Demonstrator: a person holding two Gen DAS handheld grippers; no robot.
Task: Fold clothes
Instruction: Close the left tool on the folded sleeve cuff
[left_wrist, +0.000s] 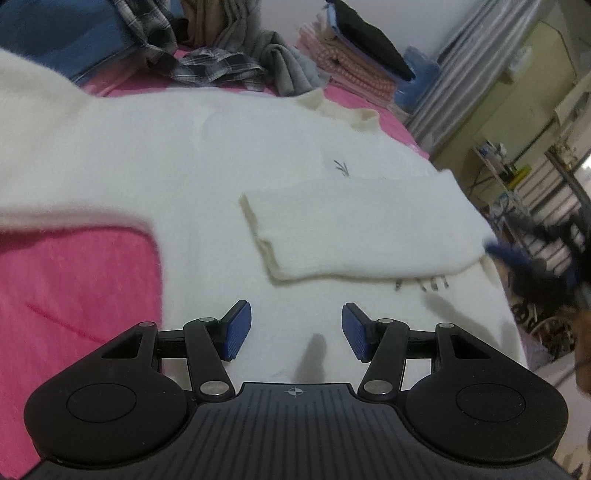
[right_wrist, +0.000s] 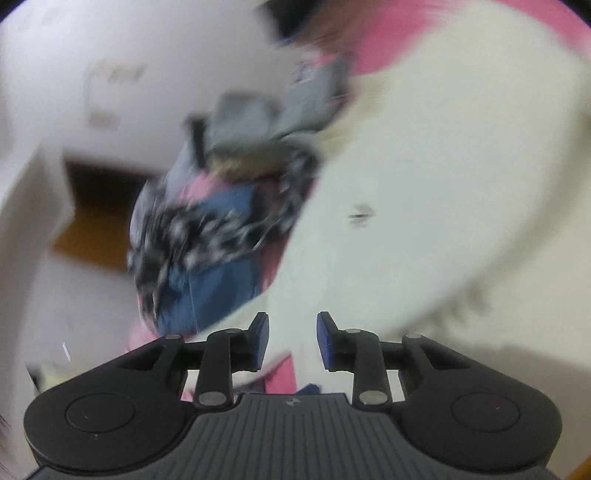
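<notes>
Both grippers empty: left gripper half open, right gripper slightly open. Risk: folded sleeve slipping off white sweater if snagged.

White wall, grey curtain, cluttered shelves

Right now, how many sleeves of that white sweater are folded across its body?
1. One sleeve lies folded across the white sweater, just ahead of the left tool. The other sleeve may be hidden beyond the picture's edge; I cannot tell.
</notes>
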